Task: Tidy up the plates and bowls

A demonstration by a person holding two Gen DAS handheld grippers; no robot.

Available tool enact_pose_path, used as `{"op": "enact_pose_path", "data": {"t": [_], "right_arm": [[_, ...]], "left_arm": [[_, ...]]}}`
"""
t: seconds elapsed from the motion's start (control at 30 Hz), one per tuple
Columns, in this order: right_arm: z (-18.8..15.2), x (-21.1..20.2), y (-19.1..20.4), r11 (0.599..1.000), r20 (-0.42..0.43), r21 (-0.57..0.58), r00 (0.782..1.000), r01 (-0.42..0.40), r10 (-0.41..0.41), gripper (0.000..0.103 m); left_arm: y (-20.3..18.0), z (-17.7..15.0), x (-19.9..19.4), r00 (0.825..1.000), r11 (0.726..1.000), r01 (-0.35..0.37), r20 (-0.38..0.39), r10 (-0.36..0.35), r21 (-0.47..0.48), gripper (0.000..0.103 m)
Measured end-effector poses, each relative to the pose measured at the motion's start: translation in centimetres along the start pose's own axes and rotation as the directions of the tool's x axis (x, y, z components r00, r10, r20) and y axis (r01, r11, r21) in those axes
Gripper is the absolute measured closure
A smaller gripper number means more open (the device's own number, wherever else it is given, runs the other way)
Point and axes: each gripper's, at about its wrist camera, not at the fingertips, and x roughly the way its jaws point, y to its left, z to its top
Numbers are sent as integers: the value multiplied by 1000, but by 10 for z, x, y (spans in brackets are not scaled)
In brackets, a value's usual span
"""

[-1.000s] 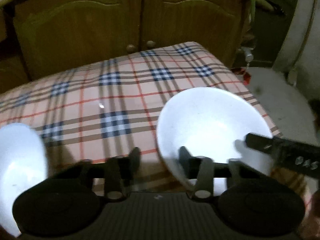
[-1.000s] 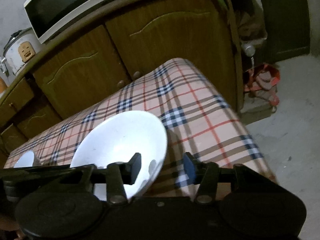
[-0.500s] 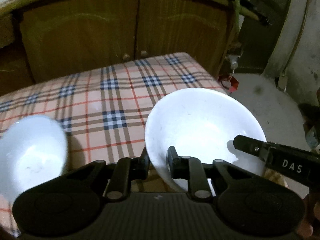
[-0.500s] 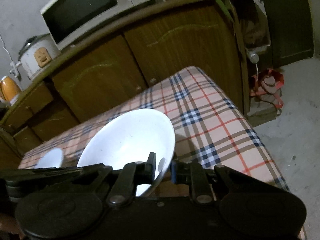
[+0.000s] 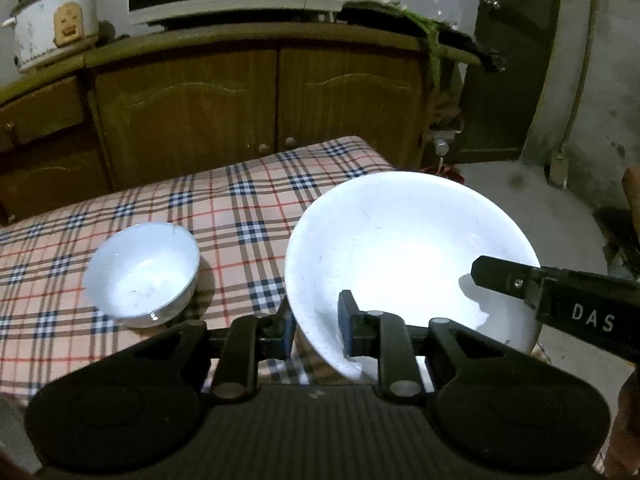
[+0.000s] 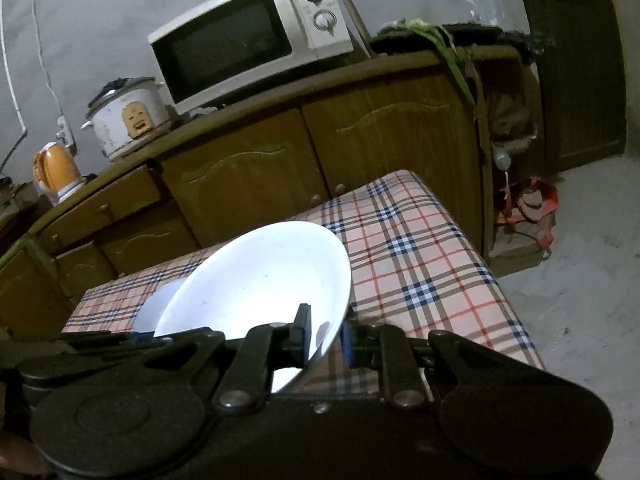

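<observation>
Both jaws are clamping the large white bowl's (image 5: 404,248) rim while I'm lifting it; nesting with the small bowl (image 5: 142,270) remains.

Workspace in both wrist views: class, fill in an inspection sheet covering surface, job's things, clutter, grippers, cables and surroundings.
Surface: table under a plaid tablecloth, in front of a wooden cabinet.
Job's things: large white bowl held tilted above the table's right end; small white bowl standing upright on the cloth to its left.
Clutter: nothing seen on the cloth besides the small bowl.
Grippers: left gripper shut on the large bowl's near rim; right gripper shut on the rim at the opposite side.
Cables: a thin white cord on the wall, far left.
Surroundings: microwave, rice cooker and orange kettle on the cabinet; red bag on the floor.
</observation>
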Motion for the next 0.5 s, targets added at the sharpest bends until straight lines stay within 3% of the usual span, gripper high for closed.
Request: {"op": "enact_pose_path", "data": {"t": [0.5], "right_arm": [[-34,-73,24,1000,48,-11,999,-7,7,82]], "left_arm": [[-8,-36,-61,998,1000,-10,58,10,14,79]]}}
